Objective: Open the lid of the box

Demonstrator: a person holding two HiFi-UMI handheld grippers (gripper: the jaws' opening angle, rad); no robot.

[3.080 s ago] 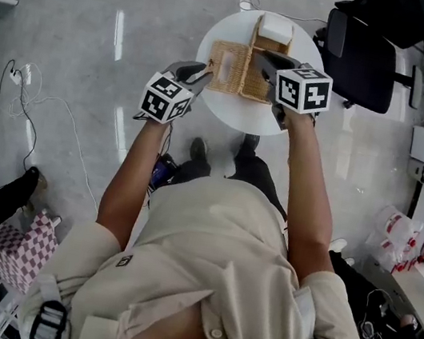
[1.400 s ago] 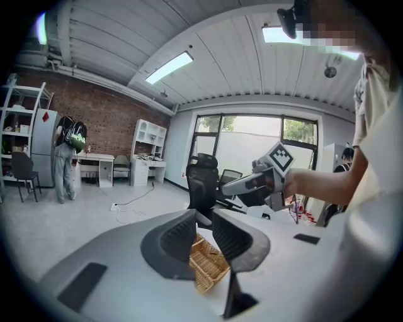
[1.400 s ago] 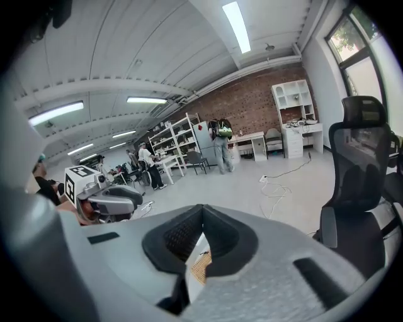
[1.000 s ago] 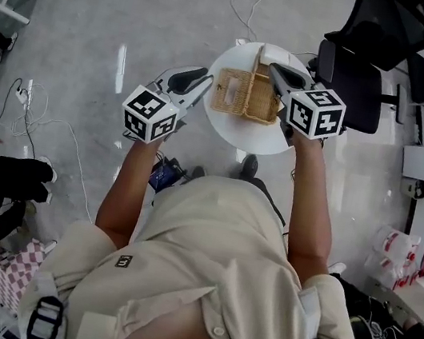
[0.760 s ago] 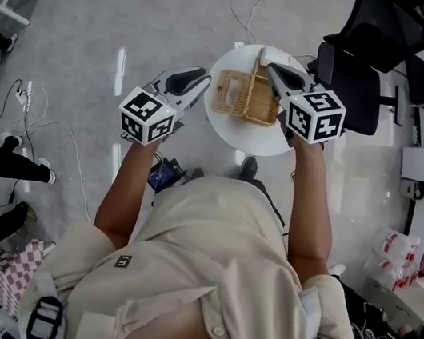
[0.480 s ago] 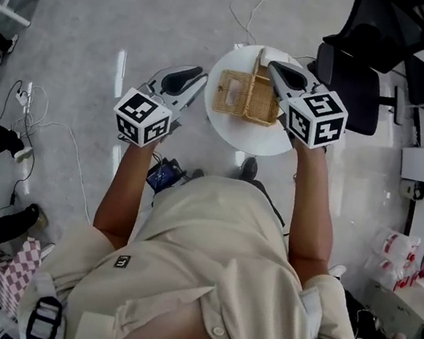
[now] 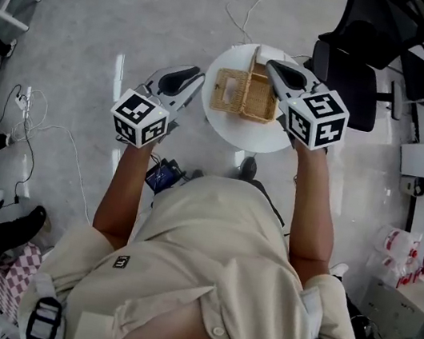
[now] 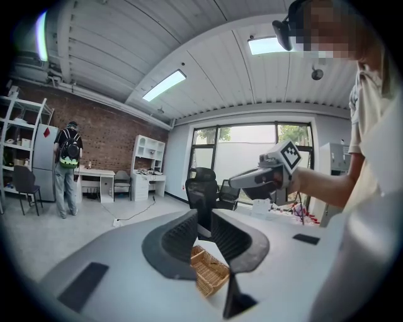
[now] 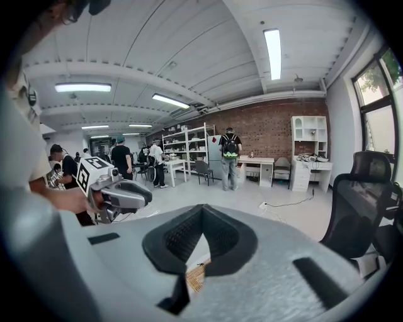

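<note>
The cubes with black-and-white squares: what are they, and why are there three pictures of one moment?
There is no robot here. A person holds a grasping tool in each hand, and each marker cube is part of its tool. One picture comes from a camera on the person's head, looking down. The other two cameras ride on the tools and look forward along them. Below, a wicker box sits on a round white table. The left gripper has its fingers slightly apart; the right gripper has its fingers closed together. Neither holds anything.
</note>
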